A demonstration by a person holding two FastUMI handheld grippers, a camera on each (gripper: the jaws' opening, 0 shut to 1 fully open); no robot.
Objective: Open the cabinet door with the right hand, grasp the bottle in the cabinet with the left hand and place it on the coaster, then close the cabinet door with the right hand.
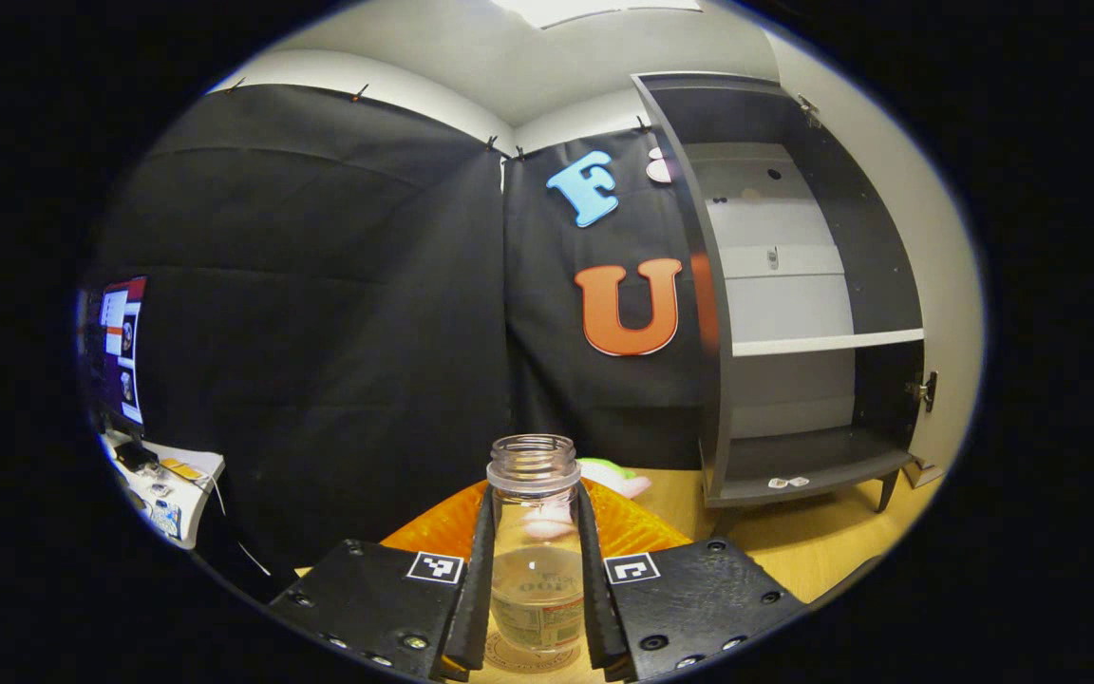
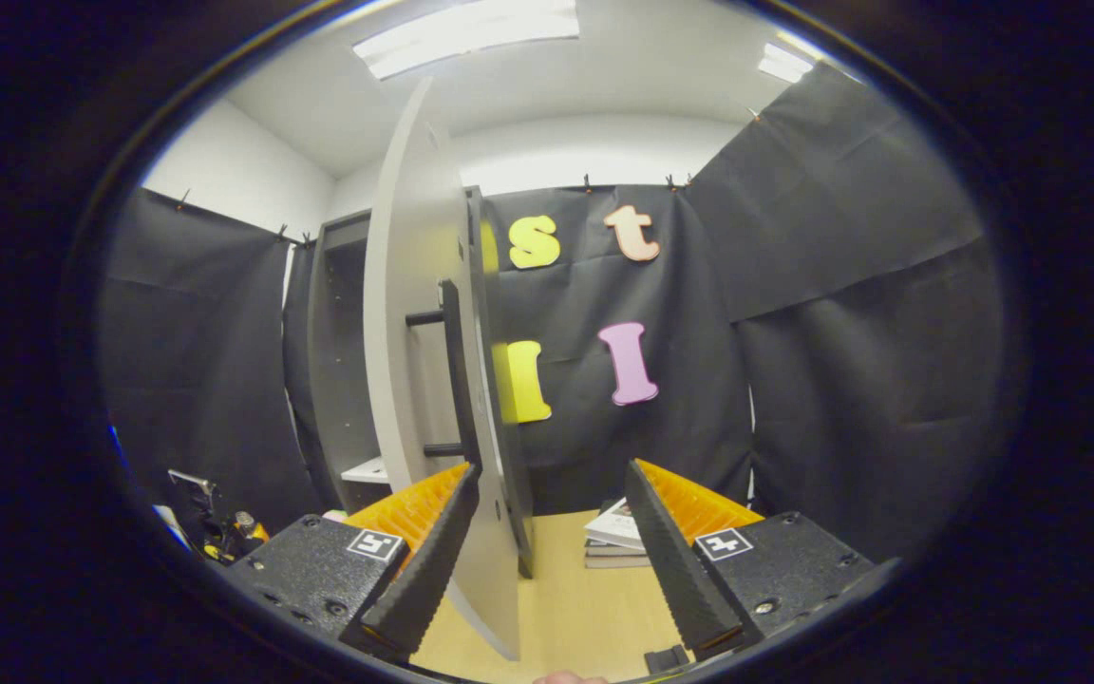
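A clear, capless bottle [image 1: 535, 560] stands upright between the fingers of my left gripper [image 1: 535, 494], which is shut on its sides. Under its base lies a round tan coaster [image 1: 509, 655] on the wooden table. The grey cabinet [image 1: 710, 380] stands open at the right of the left gripper view, shelves bare, its pale door [image 1: 946, 285] swung out. In the right gripper view the door [image 2: 409, 332] is seen edge-on with its dark bar handle [image 2: 450, 370]. My right gripper [image 2: 552, 475] is open, the door's lower edge just inside its left finger [image 2: 424, 560].
A stack of books [image 2: 618, 534] lies on the wooden table [image 2: 566, 608] past the door. A pink and green object [image 1: 615, 475] sits behind the bottle. A monitor [image 1: 122, 347] and a cluttered white side table [image 1: 172, 484] stand at the far left.
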